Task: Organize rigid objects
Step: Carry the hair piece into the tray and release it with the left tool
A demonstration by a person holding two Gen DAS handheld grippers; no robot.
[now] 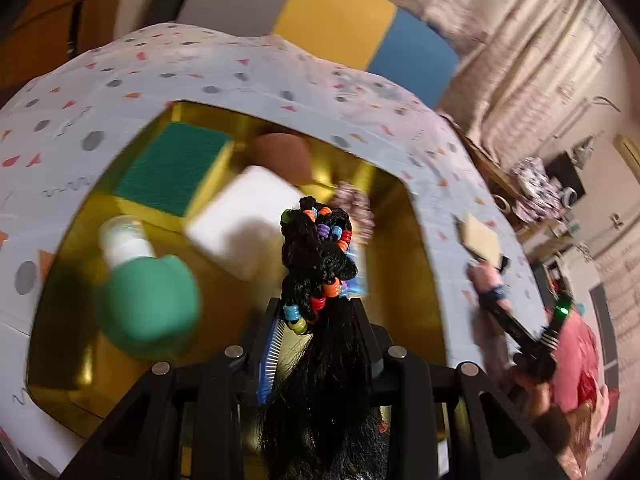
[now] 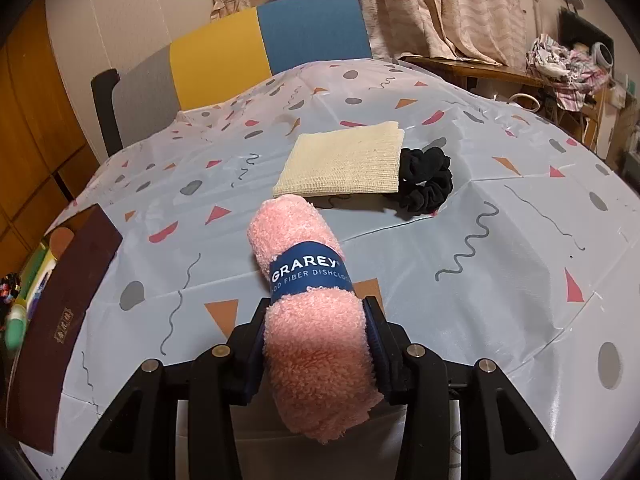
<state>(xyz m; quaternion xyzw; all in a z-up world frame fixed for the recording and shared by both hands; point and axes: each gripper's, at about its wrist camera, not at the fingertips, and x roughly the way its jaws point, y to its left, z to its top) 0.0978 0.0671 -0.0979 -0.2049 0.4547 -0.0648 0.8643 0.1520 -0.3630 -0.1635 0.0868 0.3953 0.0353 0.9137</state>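
1. The left hand-held gripper (image 1: 316,316) is clamped on a black hairpiece with coloured beads (image 1: 320,256), hanging over the gold box (image 1: 404,216), near its right wall.
2. The box already holds a green sponge (image 1: 176,168), a white block (image 1: 244,220) and a green-capped bottle (image 1: 140,280); the trailing hair could snag on the gripper's fingers or drape over the wall on release.
3. The right hand-held gripper (image 2: 316,320) is closed on a rolled pink dishcloth (image 2: 308,304) over the desk (image 2: 500,280); being soft, it may slump out.
4. A cream cloth (image 2: 344,160) and black scrunchie (image 2: 428,180) lie towards the desk's far edge.
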